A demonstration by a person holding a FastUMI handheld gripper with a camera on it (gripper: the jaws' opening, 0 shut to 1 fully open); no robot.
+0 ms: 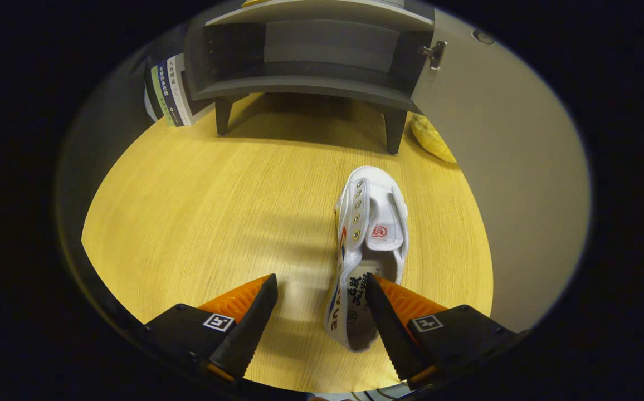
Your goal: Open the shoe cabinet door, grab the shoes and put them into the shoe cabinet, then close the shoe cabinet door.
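Your jaws stand wide apart, gripping nothing; the white shoe lies on the counter, heel by the right finger, before the open shoe cabinet.

The camera rides on the gripper, looking forward and down along its spread fingers, close above the desk, toward the open cabinet beyond.

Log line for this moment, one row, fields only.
cabinet door: open | shoe: on table, heel between fingers | gripper: open, no grasp | cabinet: no shoe visible inside
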